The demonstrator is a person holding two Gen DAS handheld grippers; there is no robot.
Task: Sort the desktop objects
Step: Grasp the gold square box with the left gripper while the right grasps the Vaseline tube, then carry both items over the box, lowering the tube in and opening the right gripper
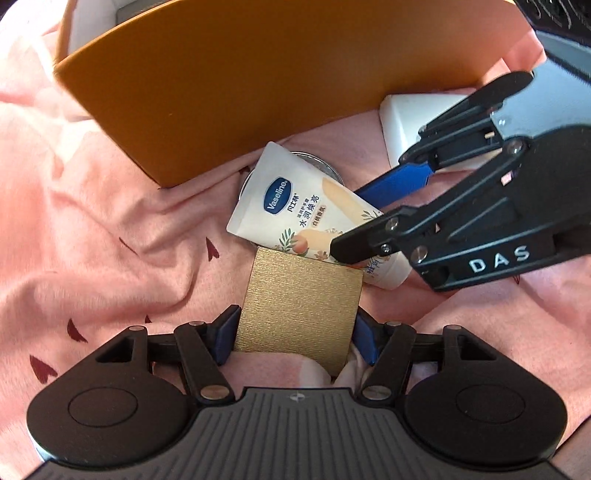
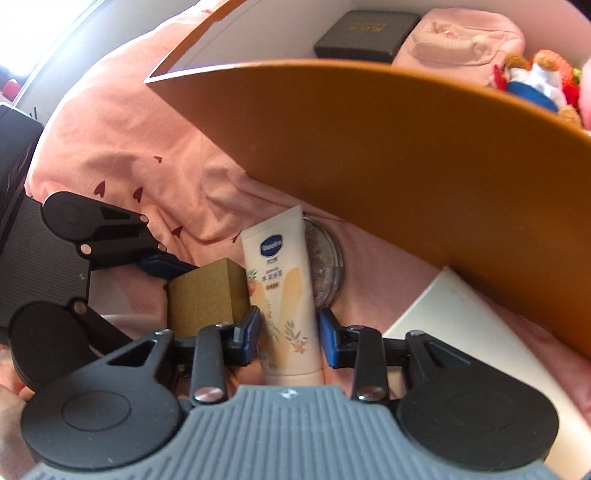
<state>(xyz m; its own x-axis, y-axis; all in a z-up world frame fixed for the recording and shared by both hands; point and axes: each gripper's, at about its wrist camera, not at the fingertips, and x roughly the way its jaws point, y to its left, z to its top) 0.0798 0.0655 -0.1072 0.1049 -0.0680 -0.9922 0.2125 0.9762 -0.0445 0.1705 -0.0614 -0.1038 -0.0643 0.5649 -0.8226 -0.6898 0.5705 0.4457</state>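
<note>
A gold box [image 1: 299, 306] stands on the pink cloth, and my left gripper [image 1: 295, 332] points straight down over it. This gripper is open wide, with a blue pad close to each side of the box. The right wrist view shows the gold box [image 2: 199, 299] too. A white Vaseline tube [image 1: 295, 199] lies beside the box, its crimped end resting on a round glass dish [image 1: 317, 162]. My right gripper [image 2: 290, 332] straddles the tube [image 2: 280, 266] near its cap. It is narrowly open, pads right beside the undented tube. From the left wrist view the right gripper [image 1: 351, 221] comes in from the right.
A large orange box [image 2: 406, 147] with a white inside stands just behind the objects. It holds a dark case [image 2: 365, 35], a pink pouch [image 2: 458, 40] and a plush toy [image 2: 535, 77]. A flat white object [image 2: 461, 332] lies at the right. Wrinkled pink cloth [image 1: 110, 184] covers the surface.
</note>
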